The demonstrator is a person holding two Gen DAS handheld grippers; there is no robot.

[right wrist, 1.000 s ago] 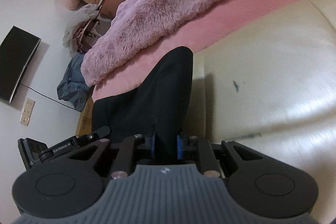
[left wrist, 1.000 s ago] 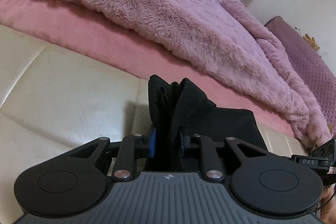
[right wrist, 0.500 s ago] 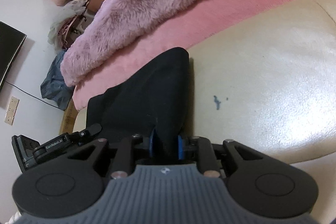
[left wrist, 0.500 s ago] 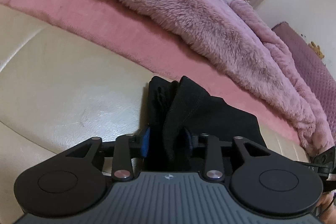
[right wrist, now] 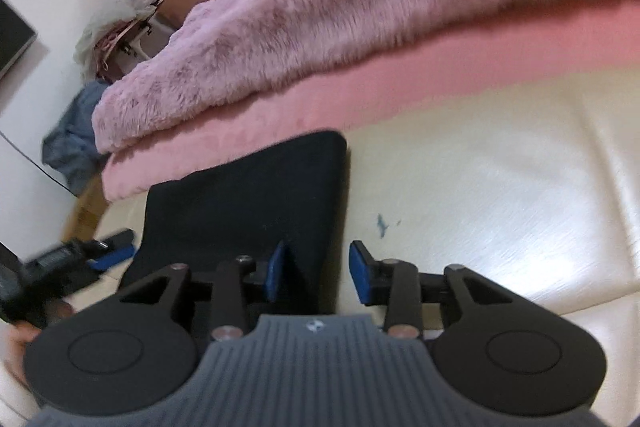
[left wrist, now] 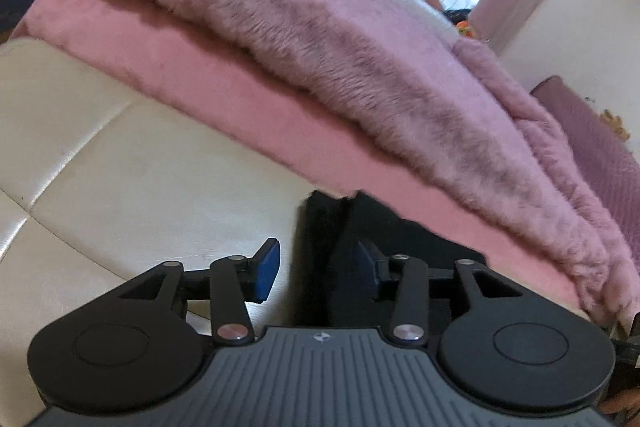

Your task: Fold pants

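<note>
My black pants (right wrist: pixel 248 203) lie folded into a flat, compact rectangle on the cream leather cushion, their far edge against the pink blanket's hem. Seen from my left side, the near end of the pants (left wrist: pixel 332 247) shows stacked layers standing slightly raised, not yet flattened.

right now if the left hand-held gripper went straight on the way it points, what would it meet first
Probably the black pants: their folded edge stands between the left hand-held gripper's open jaws, which have just been opening. Beyond lies the pink blanket; depth is unclear.
</note>
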